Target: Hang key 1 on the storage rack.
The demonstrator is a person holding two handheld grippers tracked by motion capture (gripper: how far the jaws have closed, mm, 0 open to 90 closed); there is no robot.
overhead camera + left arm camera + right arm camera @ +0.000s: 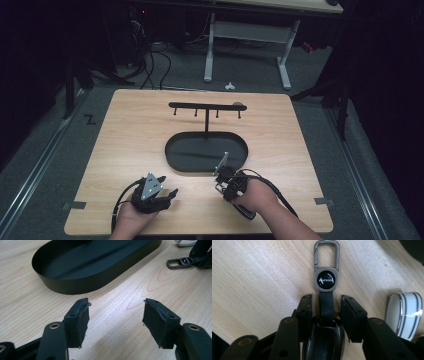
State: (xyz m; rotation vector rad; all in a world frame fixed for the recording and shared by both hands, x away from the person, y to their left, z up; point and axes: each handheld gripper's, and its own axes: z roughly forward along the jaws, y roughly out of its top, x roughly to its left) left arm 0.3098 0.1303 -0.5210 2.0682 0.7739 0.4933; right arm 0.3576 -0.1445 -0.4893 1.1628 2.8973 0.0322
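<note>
A black key fob (325, 340) with a leather strap and a grey metal clip (326, 255) lies between the jaws of my right gripper (327, 312), which is shut on the fob body, the clip sticking out over the wood. From above, that right gripper (223, 176) sits at the near rim of the black oval tray (175, 160). A black hook rack (206, 105) rises from the tray. My left gripper (116, 315) hovers open over bare wood in front of the tray (75, 286), holding nothing. The clip (180, 262) lies to its right.
A white striped ring or tape roll (404, 312) sits on the right hand's side, beside the right gripper. The wooden table (125, 130) has free room left and right of the tray. A white desk frame (210, 50) stands beyond the far edge.
</note>
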